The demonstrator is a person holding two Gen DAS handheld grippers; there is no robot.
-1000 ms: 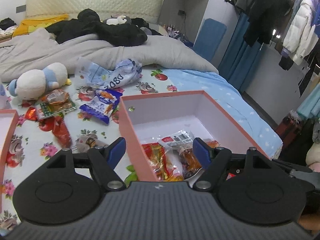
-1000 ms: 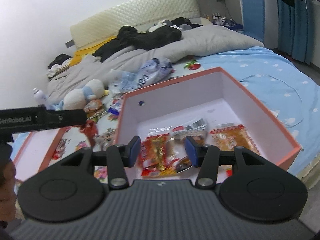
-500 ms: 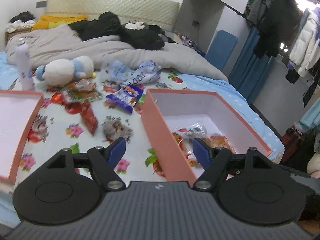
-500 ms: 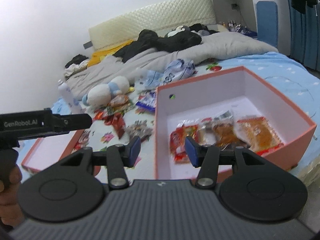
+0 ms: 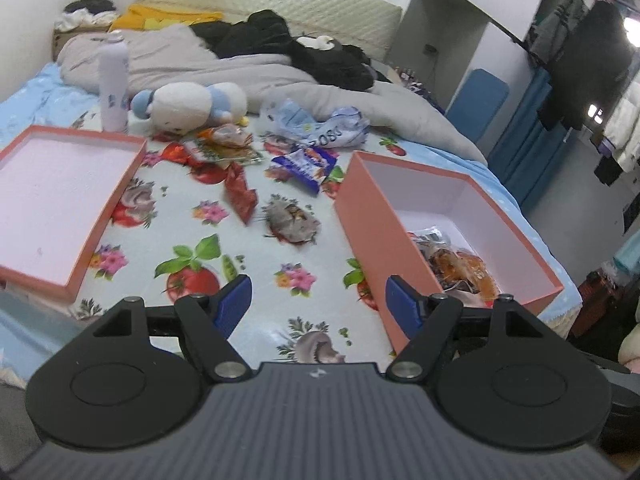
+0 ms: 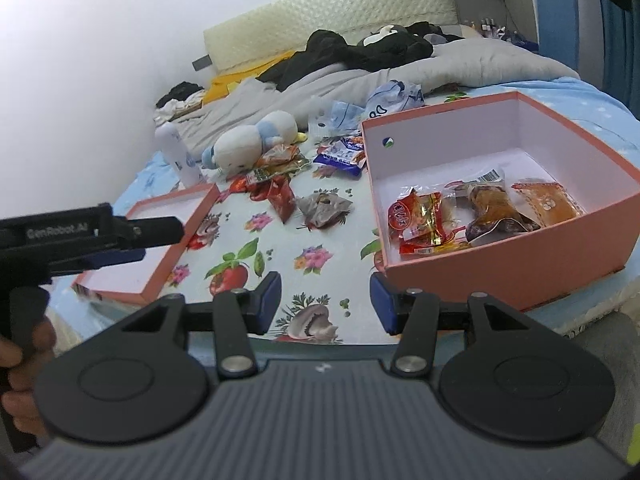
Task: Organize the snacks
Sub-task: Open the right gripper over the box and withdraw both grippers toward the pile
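A pink box [image 5: 372, 216] [image 6: 500, 276] stands on the bed at the right and holds several snack packets [image 6: 480, 208]. Loose snacks lie on the floral sheet: a red packet [image 5: 240, 196] [image 6: 282, 198], a grey crumpled packet [image 5: 292, 222] [image 6: 324, 206], a blue packet [image 5: 306, 164] [image 6: 340, 156] and more near the plush toy. My left gripper [image 5: 318, 304] is open and empty, above the sheet left of the box. My right gripper [image 6: 324, 306] is open and empty, near the bed's front edge. The left gripper also shows in the right wrist view [image 6: 92, 232].
The box lid [image 5: 100, 208] [image 6: 168, 268] lies open side up at the left. A white plush toy [image 5: 188, 106], a white bottle [image 5: 114, 84], plastic bags [image 5: 320, 128] and a grey duvet [image 5: 240, 72] sit further back. Clothes hang at the right.
Both grippers have pulled back and swung left, away from the box. The lid and the loose snacks have come into view. Both stay open and empty.
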